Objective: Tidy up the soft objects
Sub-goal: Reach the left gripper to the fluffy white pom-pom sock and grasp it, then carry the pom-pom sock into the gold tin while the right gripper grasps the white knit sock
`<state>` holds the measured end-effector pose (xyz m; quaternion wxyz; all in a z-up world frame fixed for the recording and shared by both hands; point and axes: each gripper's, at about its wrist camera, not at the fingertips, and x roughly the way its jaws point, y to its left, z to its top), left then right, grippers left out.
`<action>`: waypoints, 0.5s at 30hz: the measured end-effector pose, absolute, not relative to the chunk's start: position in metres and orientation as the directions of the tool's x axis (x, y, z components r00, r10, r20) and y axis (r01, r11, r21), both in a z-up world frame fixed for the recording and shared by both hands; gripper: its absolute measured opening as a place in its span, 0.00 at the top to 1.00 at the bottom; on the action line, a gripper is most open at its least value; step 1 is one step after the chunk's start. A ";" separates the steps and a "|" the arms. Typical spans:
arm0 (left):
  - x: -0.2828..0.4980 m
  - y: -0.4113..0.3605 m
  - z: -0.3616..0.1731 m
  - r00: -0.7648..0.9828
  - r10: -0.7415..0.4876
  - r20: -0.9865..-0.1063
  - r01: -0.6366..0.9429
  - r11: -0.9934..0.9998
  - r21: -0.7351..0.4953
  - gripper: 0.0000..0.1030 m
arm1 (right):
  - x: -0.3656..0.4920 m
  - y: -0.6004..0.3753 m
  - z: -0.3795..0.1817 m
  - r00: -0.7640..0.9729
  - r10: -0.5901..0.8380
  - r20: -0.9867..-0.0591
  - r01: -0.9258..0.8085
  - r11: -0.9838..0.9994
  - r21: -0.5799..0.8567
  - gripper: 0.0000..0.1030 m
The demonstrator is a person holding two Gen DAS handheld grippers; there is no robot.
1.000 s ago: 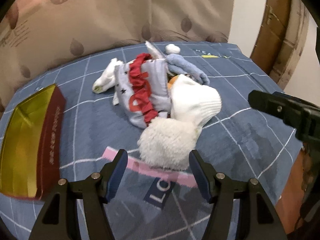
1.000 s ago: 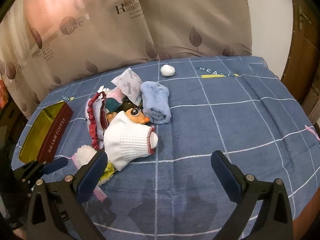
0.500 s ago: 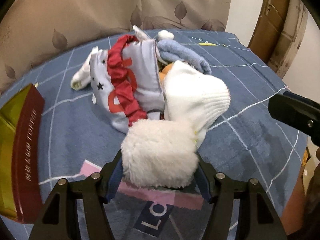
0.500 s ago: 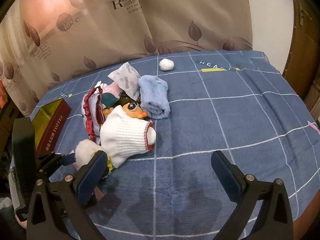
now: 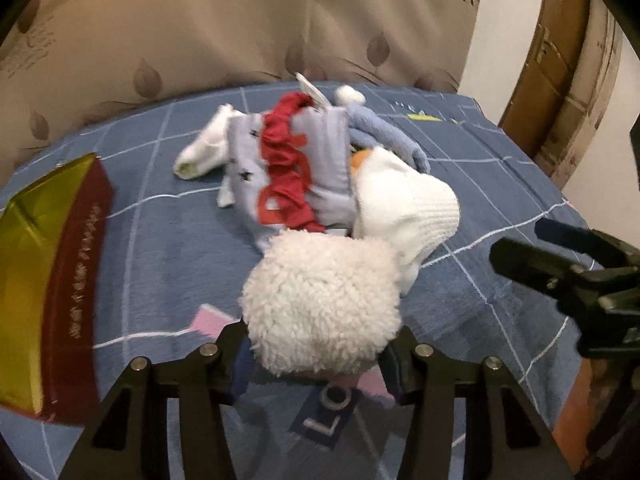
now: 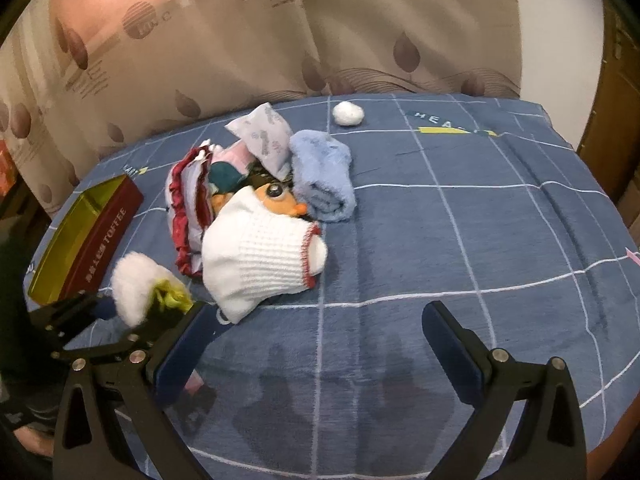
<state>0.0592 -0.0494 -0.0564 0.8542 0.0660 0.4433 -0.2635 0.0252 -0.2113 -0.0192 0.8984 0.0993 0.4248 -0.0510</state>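
My left gripper is shut on a fluffy white plush ball and holds it just above the blue blanket; it also shows in the right wrist view. Behind it lies a pile: a white knit sock, a lilac cloth with red frill, a light blue towel, an orange toy. A small white ball lies apart at the back. My right gripper is open and empty over bare blanket, right of the pile.
A red and gold toffee tin lies open at the left of the blanket; it shows in the right wrist view too. Curtains hang behind the blanket. A wooden door frame stands at the right.
My left gripper moved forward around the fluffy ball, closed on it, and has lifted it slightly. The right gripper has drifted a little closer to the pile.
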 end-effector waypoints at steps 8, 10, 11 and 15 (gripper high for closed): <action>0.055 -0.011 -0.028 0.545 -0.319 -0.775 0.444 0.894 -0.055 0.49 | 0.038 -0.194 -0.033 0.626 0.016 -0.780 0.139 0.982 0.132 0.00; 0.057 -0.001 -0.023 0.557 -0.302 -0.773 0.426 0.904 -0.046 0.49 | 0.042 -0.191 -0.035 0.627 0.012 -0.779 0.134 0.983 0.124 0.00; 0.058 0.006 -0.021 0.561 -0.295 -0.773 0.415 0.909 -0.046 0.49 | 0.045 -0.189 -0.036 0.626 0.011 -0.779 0.133 0.984 0.121 0.00; 0.063 0.031 -0.015 0.589 -0.249 -0.769 0.357 0.934 -0.028 0.49 | 0.060 -0.187 -0.037 0.621 0.012 -0.784 0.128 0.985 0.116 0.00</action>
